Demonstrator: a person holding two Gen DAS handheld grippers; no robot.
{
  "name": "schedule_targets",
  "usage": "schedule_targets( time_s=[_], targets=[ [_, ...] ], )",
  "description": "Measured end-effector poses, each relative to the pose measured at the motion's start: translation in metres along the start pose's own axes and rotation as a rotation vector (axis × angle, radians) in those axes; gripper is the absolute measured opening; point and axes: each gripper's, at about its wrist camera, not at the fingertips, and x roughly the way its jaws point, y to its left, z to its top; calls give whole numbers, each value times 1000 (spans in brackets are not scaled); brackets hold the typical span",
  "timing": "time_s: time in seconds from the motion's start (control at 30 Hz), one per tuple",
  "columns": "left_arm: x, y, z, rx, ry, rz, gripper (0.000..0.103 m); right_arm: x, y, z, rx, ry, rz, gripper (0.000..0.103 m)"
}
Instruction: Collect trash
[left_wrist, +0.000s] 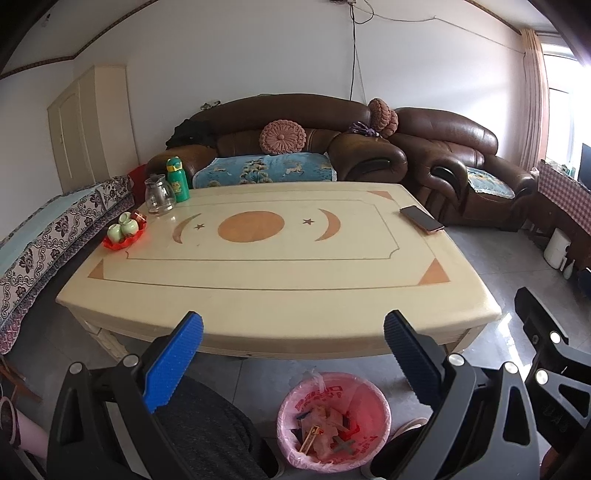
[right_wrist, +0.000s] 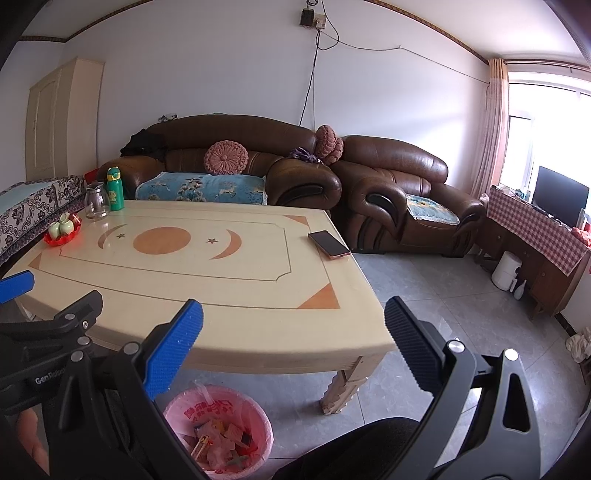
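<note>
1. Trash (left_wrist: 327, 430) sits in the pink-lined bin (left_wrist: 334, 384) on the floor, right at the near edge of the table (left_wrist: 280, 295), just below your tongs. Looks like wrappers and bits of paper piled in there.
2. Your left tongs (left_wrist: 293, 328) are wide apart with nothing between them, hovering over the near table edge and the bin.
3. Your right tongs (right_wrist: 293, 325) are the same deal: spread apart, empty, pointed at the table's near right corner.
4. On the table top, a phone (left_wrist: 421, 218) lies flat near the far right edge.
5. The far left corner has a glass pitcher (left_wrist: 159, 195) and a green bottle (left_wrist: 177, 180) just beside each other, plus a red tray (left_wrist: 123, 242) with little green cups (left_wrist: 123, 226) nearer to you.
6. Behind the table there's a brown sofa (left_wrist: 295, 144) with a round pink cushion (left_wrist: 282, 137).
</note>
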Motion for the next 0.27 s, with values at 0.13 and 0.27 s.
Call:
schedule_targets(
  time_s=[0.13,0.27],
  targets=[
    [4,0,2,1,22,-5,96,0,0,-1,1,0,0,96],
    [5,1,2,2,23,3,96,1,0,0,0,-1,-1,96]
  ],
)
